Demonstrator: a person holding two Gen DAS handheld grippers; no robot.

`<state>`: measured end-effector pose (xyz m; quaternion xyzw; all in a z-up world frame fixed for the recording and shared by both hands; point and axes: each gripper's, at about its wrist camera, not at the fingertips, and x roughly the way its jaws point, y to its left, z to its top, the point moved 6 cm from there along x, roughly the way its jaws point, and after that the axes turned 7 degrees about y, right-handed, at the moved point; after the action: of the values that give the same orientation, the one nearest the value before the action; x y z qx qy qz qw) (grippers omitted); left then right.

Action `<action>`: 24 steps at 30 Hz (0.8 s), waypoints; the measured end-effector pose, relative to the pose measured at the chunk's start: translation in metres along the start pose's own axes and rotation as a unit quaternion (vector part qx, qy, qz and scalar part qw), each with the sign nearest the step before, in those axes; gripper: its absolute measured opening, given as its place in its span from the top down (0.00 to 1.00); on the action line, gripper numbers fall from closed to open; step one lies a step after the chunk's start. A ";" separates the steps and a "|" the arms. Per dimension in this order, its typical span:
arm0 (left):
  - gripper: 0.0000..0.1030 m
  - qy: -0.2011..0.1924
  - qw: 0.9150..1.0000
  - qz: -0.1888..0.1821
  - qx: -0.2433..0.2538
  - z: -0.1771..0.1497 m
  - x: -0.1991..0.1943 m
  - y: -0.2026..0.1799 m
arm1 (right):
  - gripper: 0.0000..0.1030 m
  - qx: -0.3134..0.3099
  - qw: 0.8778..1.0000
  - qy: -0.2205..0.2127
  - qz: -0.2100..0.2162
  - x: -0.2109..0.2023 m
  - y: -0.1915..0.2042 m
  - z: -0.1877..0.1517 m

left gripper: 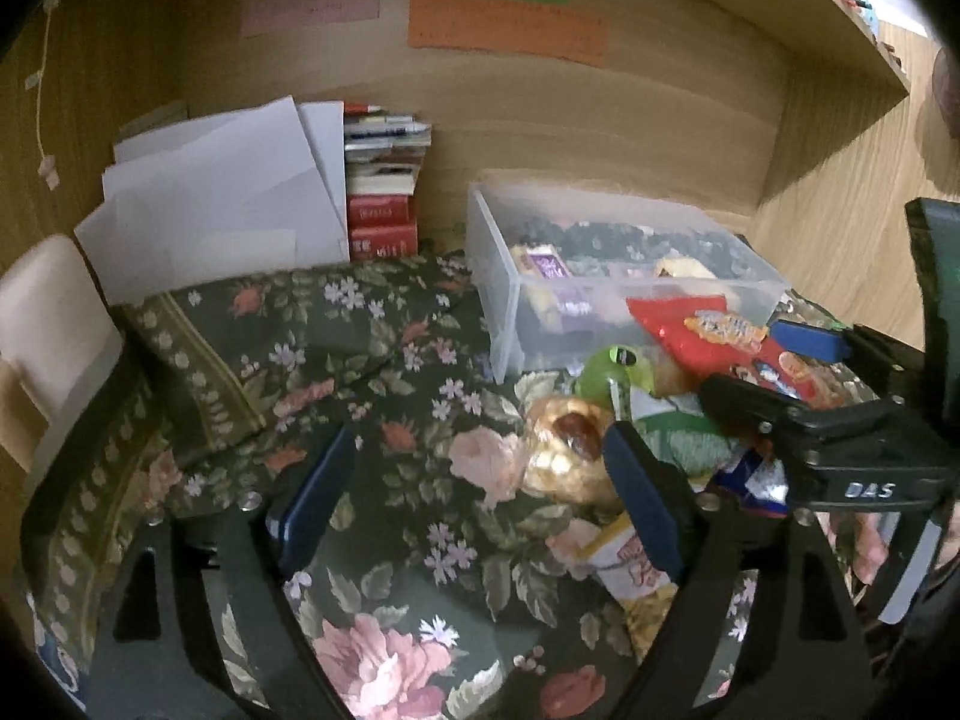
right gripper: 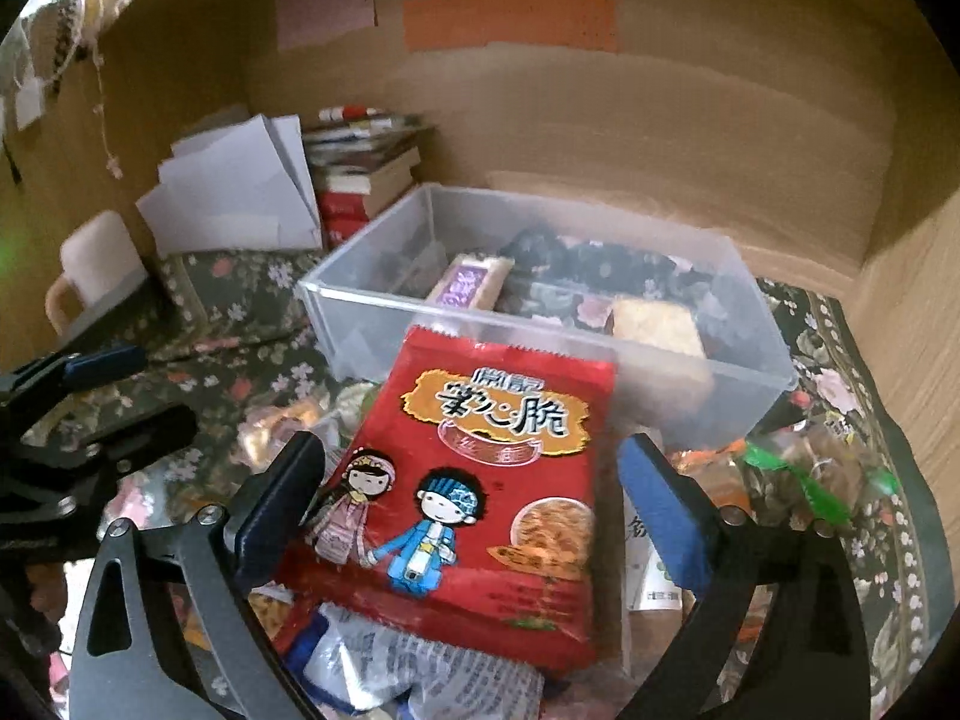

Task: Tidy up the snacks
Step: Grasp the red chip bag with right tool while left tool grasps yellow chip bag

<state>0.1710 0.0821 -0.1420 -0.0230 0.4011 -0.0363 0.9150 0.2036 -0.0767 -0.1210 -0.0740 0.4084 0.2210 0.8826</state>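
A red snack packet [right gripper: 474,480] with cartoon figures lies on a pile of snacks in front of a clear plastic bin [right gripper: 690,378]. My right gripper [right gripper: 474,498] is open, its jaws on either side of the packet, the left pad touching its edge. The bin holds a purple-labelled bar [right gripper: 471,282] and a yellowish cake [right gripper: 657,324]. In the left wrist view, my left gripper [left gripper: 480,492] is open and empty over the floral cloth [left gripper: 390,396], left of the pile; a golden wrapped snack [left gripper: 564,450] lies by its right finger. The red packet [left gripper: 708,336] and bin [left gripper: 504,312] show there too.
White folded papers [left gripper: 222,192] and a stack of books [left gripper: 384,180] stand against the wooden back wall. A cream mug [right gripper: 99,270] sits at far left. Wrapped snacks with green twists [right gripper: 810,468] lie right of the pile. A wooden side wall [right gripper: 912,324] closes the right.
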 end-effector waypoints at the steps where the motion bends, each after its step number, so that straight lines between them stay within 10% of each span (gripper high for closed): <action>1: 0.15 0.003 1.000 -0.002 -0.002 -0.002 0.001 -0.001 | 0.06 -0.001 1.000 0.003 -0.001 0.002 0.000 -0.001; 10: 0.11 0.021 0.999 -0.025 -0.009 -0.020 0.004 -0.018 | 0.39 0.012 1.000 0.000 0.011 -0.004 -0.008 -0.003; 24: 0.10 0.063 0.997 -0.043 -0.002 -0.046 0.014 -0.058 | 0.40 0.027 0.998 -0.050 -0.002 -0.048 -0.026 -0.009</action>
<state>0.1438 0.0225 -0.1796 -0.0395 0.4564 -0.0764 0.8856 0.1816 -0.1182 -0.0920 -0.0393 0.3691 0.2116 0.9041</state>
